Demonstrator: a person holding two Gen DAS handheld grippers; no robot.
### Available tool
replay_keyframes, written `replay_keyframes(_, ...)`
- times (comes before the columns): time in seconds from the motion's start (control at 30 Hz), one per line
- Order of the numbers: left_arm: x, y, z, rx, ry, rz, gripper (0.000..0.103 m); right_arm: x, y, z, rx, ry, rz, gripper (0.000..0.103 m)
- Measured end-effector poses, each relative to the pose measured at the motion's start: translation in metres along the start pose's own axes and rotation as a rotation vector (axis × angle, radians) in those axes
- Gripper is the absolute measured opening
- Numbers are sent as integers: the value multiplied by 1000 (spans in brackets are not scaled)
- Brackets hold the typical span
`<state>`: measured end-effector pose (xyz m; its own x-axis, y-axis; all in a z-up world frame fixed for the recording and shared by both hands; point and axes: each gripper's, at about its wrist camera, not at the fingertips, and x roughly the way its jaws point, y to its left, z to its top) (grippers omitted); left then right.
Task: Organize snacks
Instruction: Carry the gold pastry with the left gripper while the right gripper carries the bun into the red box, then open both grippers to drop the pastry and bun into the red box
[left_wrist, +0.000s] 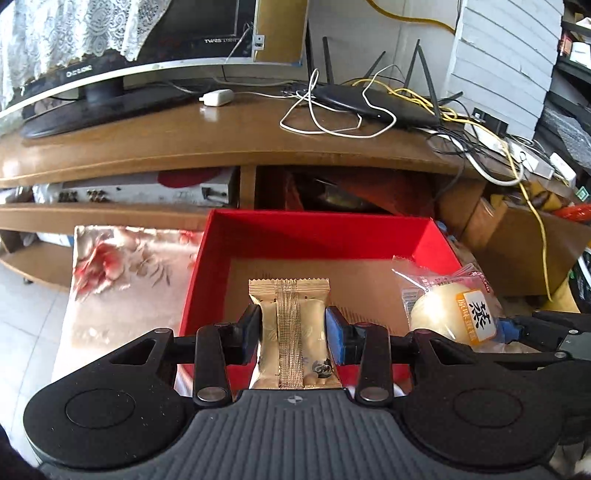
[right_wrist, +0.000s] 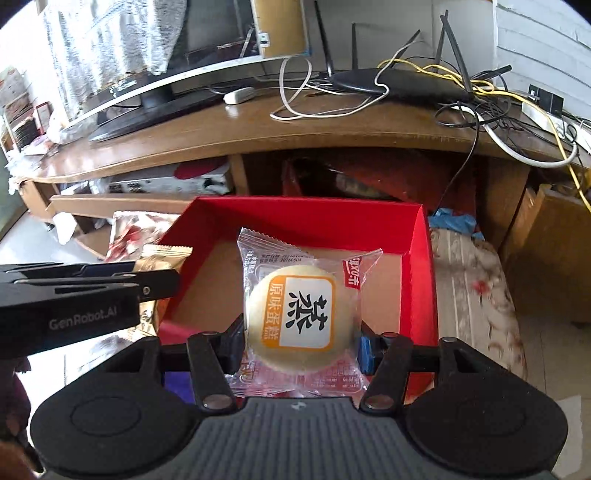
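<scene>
Both my grippers are loaded over the red box (left_wrist: 314, 236), left gripper (left_wrist: 293, 328) clamping the gold packet (left_wrist: 291, 332), right gripper (right_wrist: 301, 345) the cake (right_wrist: 299, 314); delivery step, next: lower and release inside.

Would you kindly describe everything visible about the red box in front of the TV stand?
The red box is an open, lidless rectangular carton with bright red walls inside and out and a plain brown cardboard floor. No snack shows on the visible floor. It sits upright on a floral cloth, just before the wooden TV stand. Two gripped snacks hang over its near side, hiding the near wall.
</scene>
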<state>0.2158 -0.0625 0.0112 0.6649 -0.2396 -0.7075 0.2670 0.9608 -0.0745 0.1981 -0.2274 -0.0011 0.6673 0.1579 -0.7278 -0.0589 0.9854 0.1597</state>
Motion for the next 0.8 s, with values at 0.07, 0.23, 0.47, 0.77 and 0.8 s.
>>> replay_keyframes(0.07,11,0,6,1,-2,4,46,11,-5,6,4,3,-3,52)
replay_keyframes(0.23,36,1,15,12,0,29,46,37,-12,17,3,14,-4,52)
replay_keyframes(0.47,65,7,7,7,53,49,46,66,-12,17,-23,36,-1,52)
replay_keyframes(0.77,78,9,-1,12,96,57,47,85,-11,10,-47,81,16,53)
replay_keyframes(0.8,78,8,-2,16,95,56,47,85,-11,9,-48,81,17,53)
